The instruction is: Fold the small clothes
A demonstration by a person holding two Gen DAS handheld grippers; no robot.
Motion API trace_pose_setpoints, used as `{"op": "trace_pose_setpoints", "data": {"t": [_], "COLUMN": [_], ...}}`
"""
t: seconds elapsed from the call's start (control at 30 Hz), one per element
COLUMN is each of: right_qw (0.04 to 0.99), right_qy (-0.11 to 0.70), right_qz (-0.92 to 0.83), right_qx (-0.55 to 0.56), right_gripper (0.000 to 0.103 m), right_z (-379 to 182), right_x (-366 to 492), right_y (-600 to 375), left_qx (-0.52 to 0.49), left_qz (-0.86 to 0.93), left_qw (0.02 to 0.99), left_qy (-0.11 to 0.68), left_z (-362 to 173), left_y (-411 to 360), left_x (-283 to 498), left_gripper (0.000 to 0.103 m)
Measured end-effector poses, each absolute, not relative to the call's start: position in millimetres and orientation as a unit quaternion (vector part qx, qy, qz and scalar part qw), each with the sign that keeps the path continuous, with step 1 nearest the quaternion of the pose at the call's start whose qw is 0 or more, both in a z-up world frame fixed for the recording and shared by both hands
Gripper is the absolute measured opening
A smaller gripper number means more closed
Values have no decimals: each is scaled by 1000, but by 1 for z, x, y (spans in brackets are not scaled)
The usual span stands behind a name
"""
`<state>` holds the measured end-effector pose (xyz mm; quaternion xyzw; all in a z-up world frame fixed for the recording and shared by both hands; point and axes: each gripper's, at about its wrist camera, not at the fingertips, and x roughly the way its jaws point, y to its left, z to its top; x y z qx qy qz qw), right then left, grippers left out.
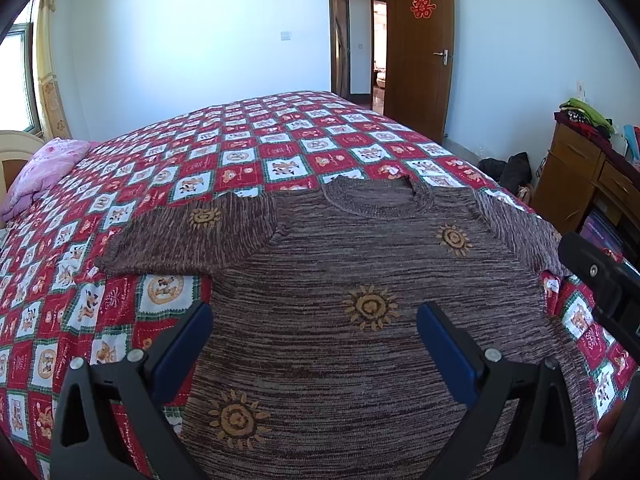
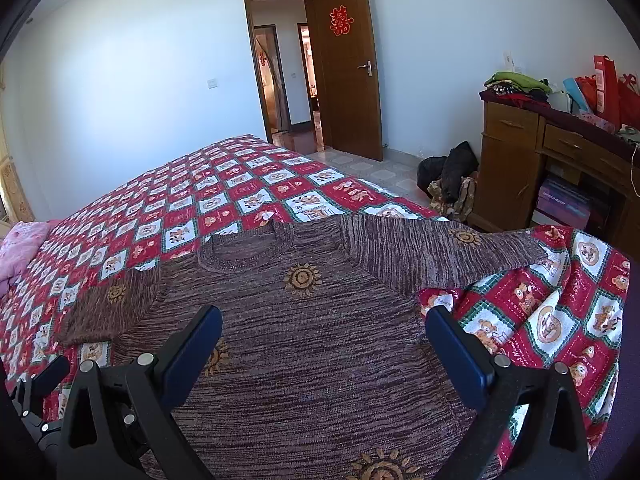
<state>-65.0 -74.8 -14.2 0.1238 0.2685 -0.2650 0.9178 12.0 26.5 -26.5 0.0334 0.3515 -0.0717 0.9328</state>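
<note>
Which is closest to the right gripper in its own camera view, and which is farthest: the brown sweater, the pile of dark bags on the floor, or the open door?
1. Brown sweater, directly under the right gripper.
2. Dark bags, on the floor, right.
3. Open door, far wall.

walls white | door [image 2: 348, 68] open | wooden dresser [image 2: 552, 160] | window [image 1: 16, 80] daylight

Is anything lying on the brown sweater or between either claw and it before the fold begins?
Nothing visible does. The brown sweater lies flat on the checked bedspread, sleeves spread, with nothing on it. The left claw and right claw are both open just above its body, with only knit showing between their fingers.
</note>
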Motion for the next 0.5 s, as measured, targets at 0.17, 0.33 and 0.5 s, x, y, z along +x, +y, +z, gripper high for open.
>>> {"op": "trace_pose_setpoints", "data": {"t": [0.17, 0.33, 0.5], "right_qw": [916, 915, 914], "right_qy": [273, 278, 285], "right_qz": [-264, -262, -256], "right_qx": [125, 127, 130], "right_gripper": [102, 102, 102], "right_z": [-16, -18, -23], "right_x": [-61, -60, -55], "right_y": [-74, -77, -80], "left_qx": [31, 29, 32], "left_qz": [-71, -71, -72], "left_qw": [931, 929, 927], "left_qy": [357, 363, 367], "left_z": [-29, -32, -36], "left_y": [26, 26, 26], "left_x": [14, 17, 20], "left_gripper": [103, 103, 103]}}
